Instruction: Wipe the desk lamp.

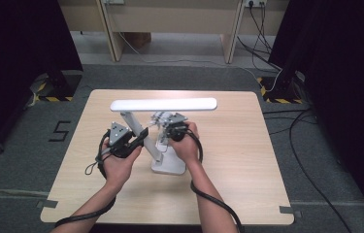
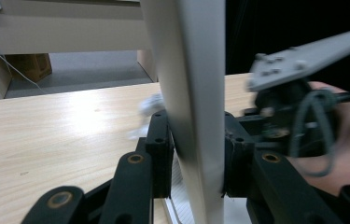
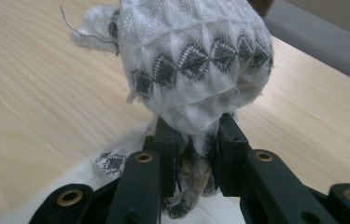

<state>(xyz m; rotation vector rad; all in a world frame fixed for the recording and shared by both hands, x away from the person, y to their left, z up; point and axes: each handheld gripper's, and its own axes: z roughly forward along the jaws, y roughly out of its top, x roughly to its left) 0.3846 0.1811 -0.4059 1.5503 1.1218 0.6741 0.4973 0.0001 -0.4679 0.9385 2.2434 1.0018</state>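
Desk lamp (image 1: 162, 104) stands mid-table, its white base (image 1: 169, 165) toward the near side, a slanted arm (image 1: 143, 138) rising to the far left, and a long flat light bar on top running left to right.

Left gripper (image 1: 140, 138): jaws partly closed and clamped on the lamp arm. In the left gripper view the pads press either side of the white arm (image 2: 193, 93), which passes upright between them. Reads as a steadying hold.

Right gripper (image 1: 172, 127): jaws drawn in on a bunched white cloth with a grey diamond weave (image 3: 196, 60). The wad bulges out beyond the jaw tips; a loose tail lies on the table (image 3: 32, 93) behind.

Key relation: the cloth sits just right of the lamp arm, under the light bar and above the base, with the right hand (image 1: 185, 145) the nearer one to any surface to be wiped. The bar's long axis lies across the table, so I judge a wiping stroke would run left–right along it; the arm would call for a slanted stroke instead.

Writing: none legible on lamp or cloth. A "5" is taped on the floor (image 1: 60, 131) left of the table.
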